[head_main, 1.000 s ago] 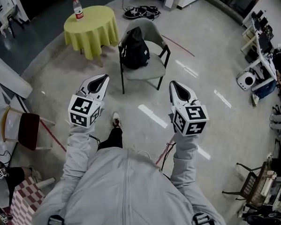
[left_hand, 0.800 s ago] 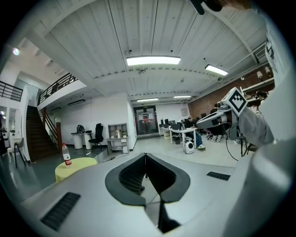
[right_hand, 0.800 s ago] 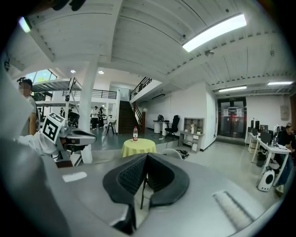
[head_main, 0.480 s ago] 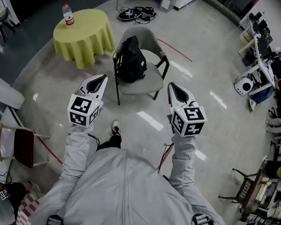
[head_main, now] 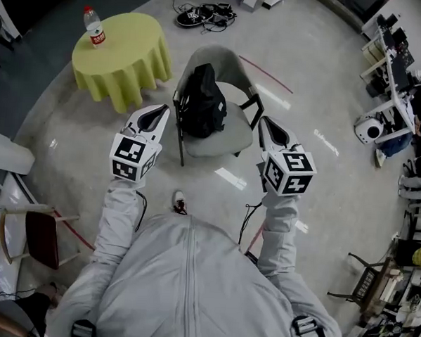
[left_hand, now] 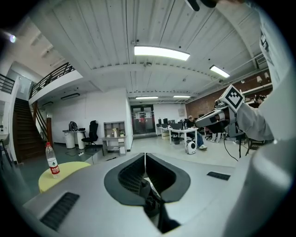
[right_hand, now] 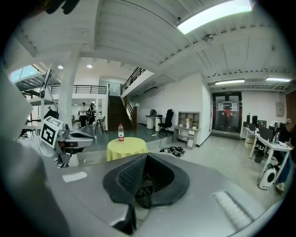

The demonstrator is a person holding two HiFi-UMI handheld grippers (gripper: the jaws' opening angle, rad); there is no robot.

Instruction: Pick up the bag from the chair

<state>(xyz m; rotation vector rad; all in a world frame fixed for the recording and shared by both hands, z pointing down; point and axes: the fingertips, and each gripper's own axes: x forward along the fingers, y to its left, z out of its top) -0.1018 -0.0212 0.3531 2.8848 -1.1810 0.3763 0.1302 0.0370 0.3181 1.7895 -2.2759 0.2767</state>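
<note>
A black bag [head_main: 203, 100] stands upright on the grey seat of a black-framed chair [head_main: 226, 133] in the head view. My left gripper [head_main: 159, 111] is held in the air just left of the chair's front, its jaws shut with nothing in them. On the chair's right, near the armrest, my right gripper [head_main: 267, 123] is likewise shut and empty. Neither touches the bag or the chair. In the left gripper view the jaws [left_hand: 144, 155] meet at their tips, as they do in the right gripper view [right_hand: 146, 155]. The bag appears in neither gripper view.
A round table with a yellow-green cloth [head_main: 121, 54] stands left of the chair, with a water bottle [head_main: 93, 28] on it. Shoes [head_main: 204, 14] lie on the floor beyond. A red-seated chair [head_main: 38, 236] is at near left; desks and equipment [head_main: 399, 68] line the right.
The person has walked toward the chair: chair and bag now lie nearer, between the two grippers. Both grippers stayed shut and rose in the head view.
</note>
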